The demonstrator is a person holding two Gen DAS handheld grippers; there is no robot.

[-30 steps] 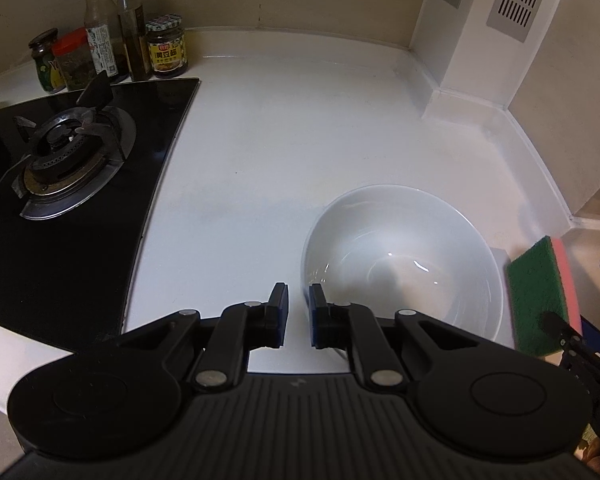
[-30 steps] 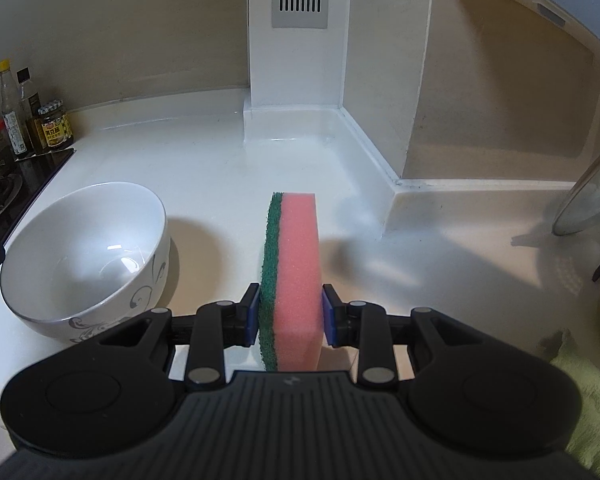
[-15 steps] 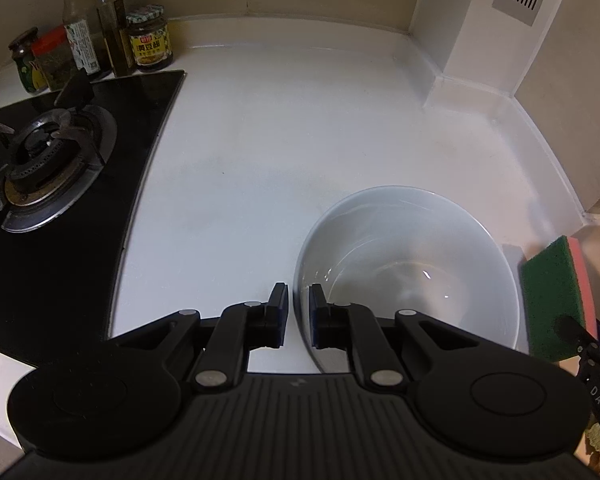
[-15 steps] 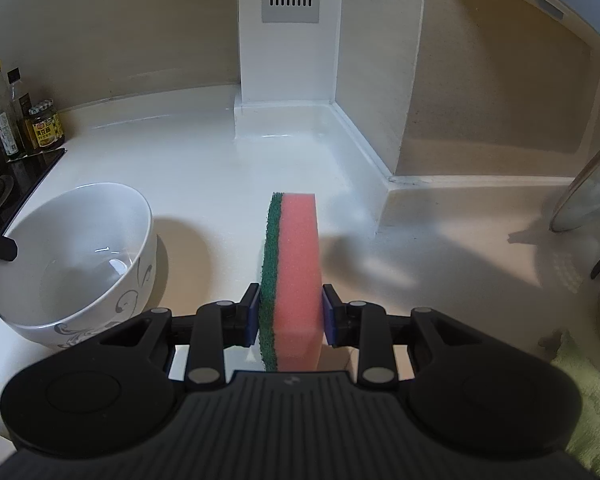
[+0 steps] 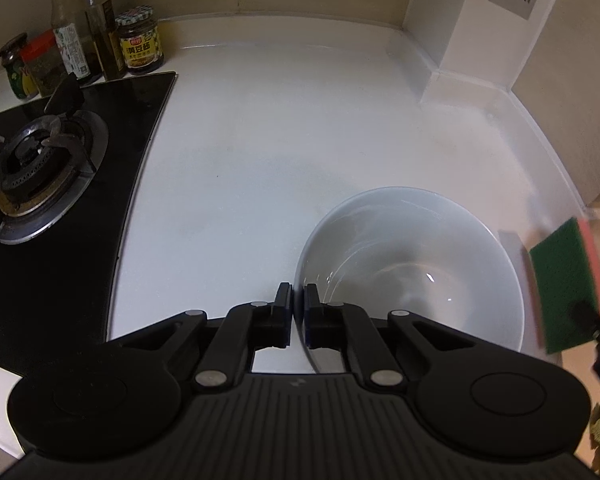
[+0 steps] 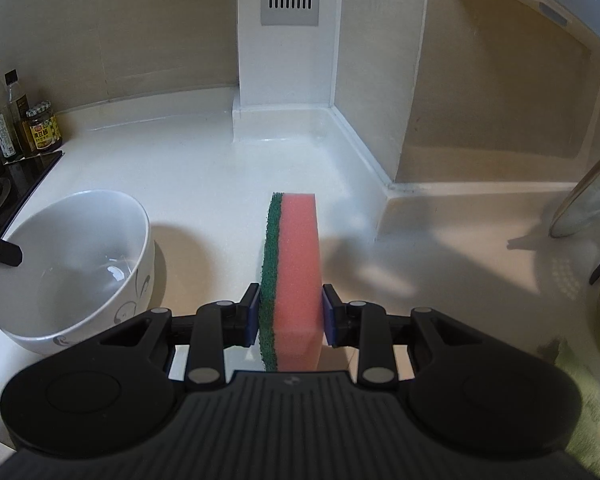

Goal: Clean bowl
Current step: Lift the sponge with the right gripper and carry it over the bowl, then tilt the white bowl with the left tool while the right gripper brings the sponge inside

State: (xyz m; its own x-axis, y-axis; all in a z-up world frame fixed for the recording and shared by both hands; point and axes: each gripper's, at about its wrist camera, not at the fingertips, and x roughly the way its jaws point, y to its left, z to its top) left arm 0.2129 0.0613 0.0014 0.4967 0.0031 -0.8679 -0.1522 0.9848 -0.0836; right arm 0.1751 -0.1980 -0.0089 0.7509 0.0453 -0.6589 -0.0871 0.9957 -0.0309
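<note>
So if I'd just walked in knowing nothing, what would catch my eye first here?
Probably the pink and green sponge, standing on edge and pinched in the right tool above the white counter. Next, the white bowl beside it, its rim clamped by the left tool. At the far left sits a black stove with jars and bottles behind it.

Each camera rode its own gripper, looking steeply down along the fingers, close over the countertop (image 5: 260, 152). Both views shared the bowl (image 5: 412, 264) and sponge (image 6: 298, 276).
</note>
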